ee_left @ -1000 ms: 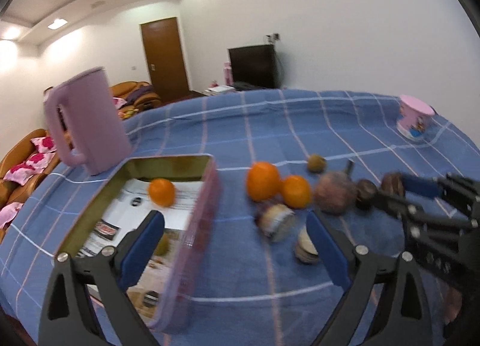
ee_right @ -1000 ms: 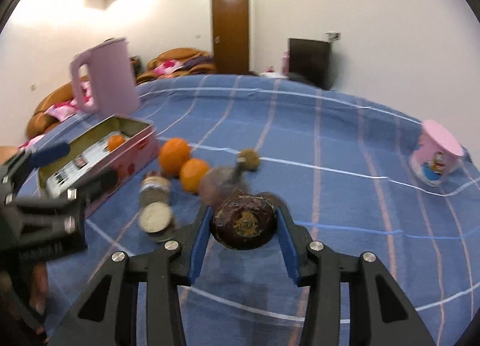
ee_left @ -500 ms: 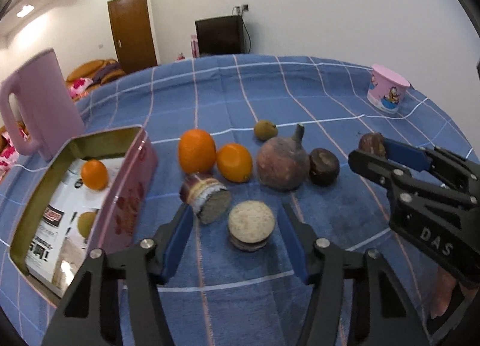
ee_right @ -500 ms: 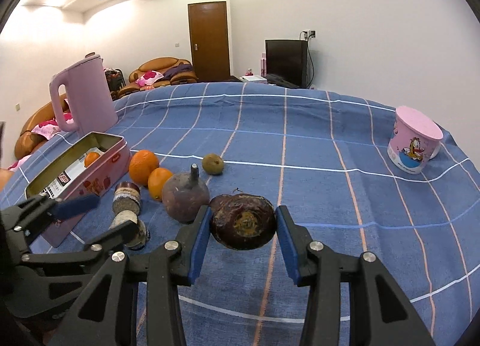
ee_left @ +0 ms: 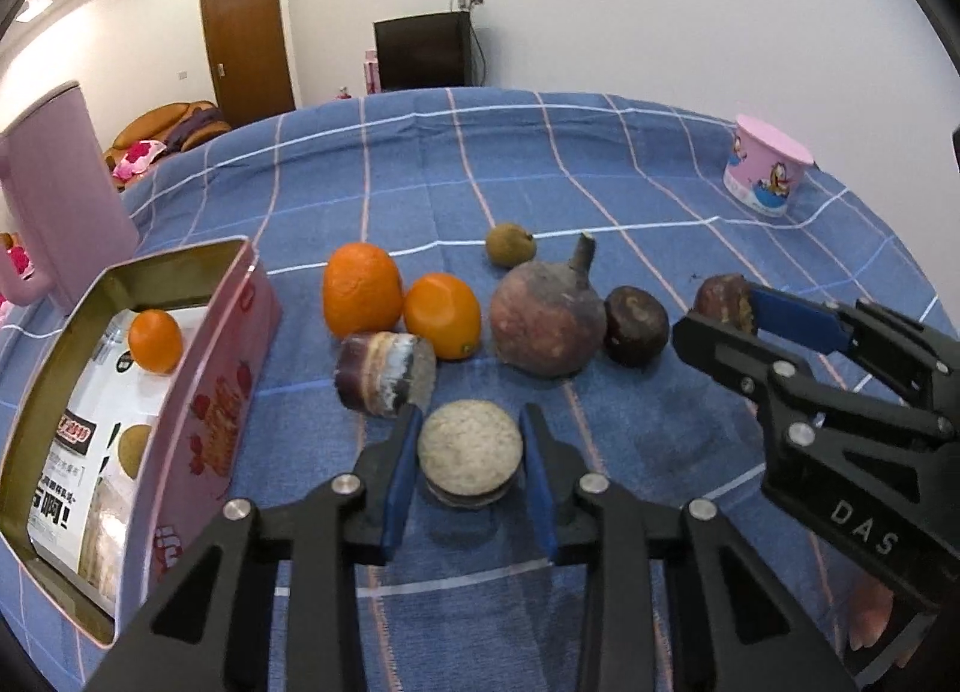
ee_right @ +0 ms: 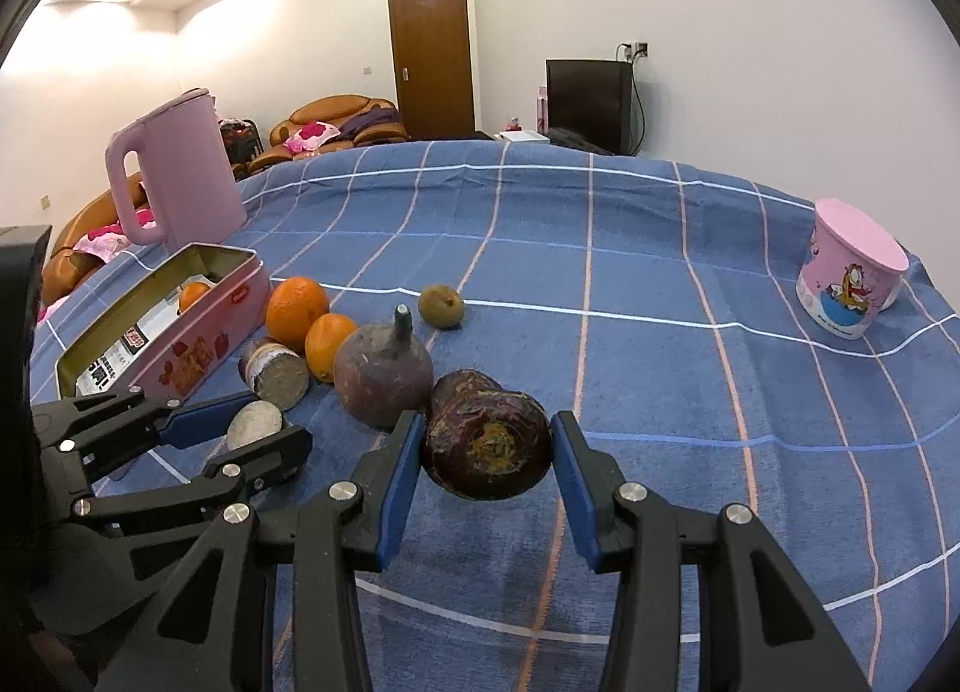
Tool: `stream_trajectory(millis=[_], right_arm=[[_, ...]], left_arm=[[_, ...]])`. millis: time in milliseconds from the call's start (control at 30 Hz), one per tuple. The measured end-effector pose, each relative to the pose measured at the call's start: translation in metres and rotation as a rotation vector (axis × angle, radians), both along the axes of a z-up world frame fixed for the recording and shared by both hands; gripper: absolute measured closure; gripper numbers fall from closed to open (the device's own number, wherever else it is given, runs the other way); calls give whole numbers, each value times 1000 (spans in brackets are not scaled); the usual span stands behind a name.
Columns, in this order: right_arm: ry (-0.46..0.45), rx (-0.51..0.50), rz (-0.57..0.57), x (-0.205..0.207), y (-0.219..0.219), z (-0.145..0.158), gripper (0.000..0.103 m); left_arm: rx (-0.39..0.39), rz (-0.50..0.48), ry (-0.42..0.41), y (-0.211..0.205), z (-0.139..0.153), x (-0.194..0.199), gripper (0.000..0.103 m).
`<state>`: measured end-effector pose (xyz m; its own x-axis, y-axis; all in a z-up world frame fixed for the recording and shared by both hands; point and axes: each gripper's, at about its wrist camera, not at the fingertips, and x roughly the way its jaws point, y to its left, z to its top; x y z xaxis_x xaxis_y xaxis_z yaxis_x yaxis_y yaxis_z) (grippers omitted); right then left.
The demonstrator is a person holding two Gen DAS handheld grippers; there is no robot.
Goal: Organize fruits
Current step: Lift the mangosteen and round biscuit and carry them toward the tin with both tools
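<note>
**Both grippers down among the fruit, one holding, one bracketing**

While the right gripper (ee_right: 483,473) pinches a dark purple wrinkled fruit (ee_right: 487,443) between its blue pads, cut face turned back toward the camera, the left gripper (ee_left: 469,467) stands with its fingers spread on either side of a round cut fruit piece (ee_left: 469,451). That piece lies between the fingertips with its pale flat face up, short axis upright; whether the pads touch it cannot be told. Half a second ago the left fingers stood wider and farther back from it.

Just beyond the left fingertips, to the left, a second cut piece (ee_left: 385,373) lies on its side, long axis running left to right. Farther out sit two oranges (ee_left: 362,288), touching, then a large reddish stemmed fruit (ee_left: 547,323) with its stem pointing up, and a small dark fruit (ee_left: 635,326) beside it. A small brown fruit (ee_left: 509,243) lies beyond. Off to the left, the pink tin (ee_left: 210,392) holds a small orange (ee_left: 155,341). A pink kettle (ee_right: 177,167) and pink cup (ee_right: 852,269) stand farthest, on the blue checked cloth (ee_right: 630,248).
</note>
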<state>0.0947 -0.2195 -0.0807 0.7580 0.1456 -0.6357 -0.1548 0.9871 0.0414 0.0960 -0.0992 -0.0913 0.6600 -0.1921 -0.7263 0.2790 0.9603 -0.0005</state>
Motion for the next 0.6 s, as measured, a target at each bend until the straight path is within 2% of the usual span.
stream_trajectory(millis=[433, 600], right_arm=[[-66, 25, 42, -10, 1, 7, 57], [-92, 20, 66, -14, 4, 10, 57]], left_arm=[[17, 54, -132, 4, 14, -16, 68], [12, 70, -159, 8, 18, -19, 68]])
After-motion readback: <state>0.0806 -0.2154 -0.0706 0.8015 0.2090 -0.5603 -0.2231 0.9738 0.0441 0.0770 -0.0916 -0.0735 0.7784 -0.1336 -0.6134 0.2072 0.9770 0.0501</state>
